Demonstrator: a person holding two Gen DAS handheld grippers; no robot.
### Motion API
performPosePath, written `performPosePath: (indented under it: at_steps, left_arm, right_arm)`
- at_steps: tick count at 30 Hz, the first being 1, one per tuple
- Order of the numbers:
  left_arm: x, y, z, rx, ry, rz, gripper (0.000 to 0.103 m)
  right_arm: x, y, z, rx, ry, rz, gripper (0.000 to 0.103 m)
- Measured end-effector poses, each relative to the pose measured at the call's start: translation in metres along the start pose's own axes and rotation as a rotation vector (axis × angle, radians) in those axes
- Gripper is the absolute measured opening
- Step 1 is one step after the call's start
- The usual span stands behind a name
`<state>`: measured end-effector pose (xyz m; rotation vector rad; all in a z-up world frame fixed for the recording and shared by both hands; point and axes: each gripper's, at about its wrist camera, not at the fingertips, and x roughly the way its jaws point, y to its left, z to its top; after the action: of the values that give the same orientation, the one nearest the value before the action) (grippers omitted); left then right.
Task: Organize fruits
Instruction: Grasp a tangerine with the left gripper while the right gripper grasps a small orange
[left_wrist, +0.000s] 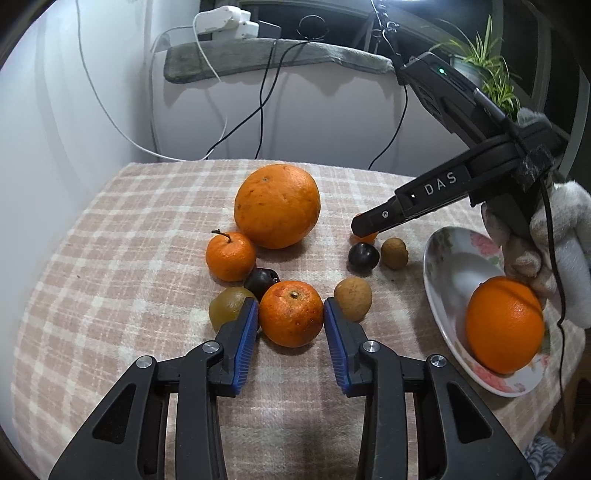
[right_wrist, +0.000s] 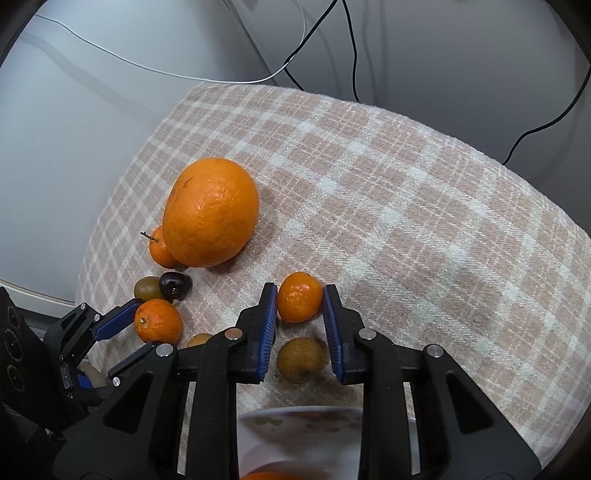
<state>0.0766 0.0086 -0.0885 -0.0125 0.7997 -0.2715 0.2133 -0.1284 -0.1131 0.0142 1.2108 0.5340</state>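
Left wrist view: my left gripper (left_wrist: 290, 314) stands open around a mandarin (left_wrist: 290, 314), its blue pads just beside the skin, whether touching I cannot tell. A big orange (left_wrist: 277, 206) sits at twelve o'clock from it. At three o'clock the flowered plate (left_wrist: 443, 280) holds an orange (left_wrist: 504, 325).

Right wrist view: my right gripper (right_wrist: 300, 300) is open around a small mandarin (right_wrist: 300, 297), pads close on both sides. A brownish fruit (right_wrist: 301, 359) lies at six o'clock between my fingers.

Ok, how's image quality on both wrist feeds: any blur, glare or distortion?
Left wrist: strong fisheye bending, dark corners, bright lamp glare top right; the orange in the plate looks slightly soft. Right wrist: same bending, even light, soft shadows, fruit sharp; plate at the bottom edge is blurred.
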Motion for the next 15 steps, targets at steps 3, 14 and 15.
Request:
performPosePath:
  at_steps: [3,14,15]
  left_arm:
    - [-0.005,0.002,0.0,-0.024,-0.009,-0.018,0.035]
    - [-0.022,-0.015,0.012,-0.047,-0.046,-0.117,0.035]
    - [-0.022,-0.018,0.013,-0.047,-0.046,-0.125,0.035]
  right_arm:
    - [-0.006,0.0,-0.001,0.0,-0.017,0.0,0.026]
    - [-0.05,-0.001,-0.018,-0.012,-0.108,0.001,0.026]
    - [-0.054,-0.002,-0.02,-0.013,-0.114,0.0,0.026]
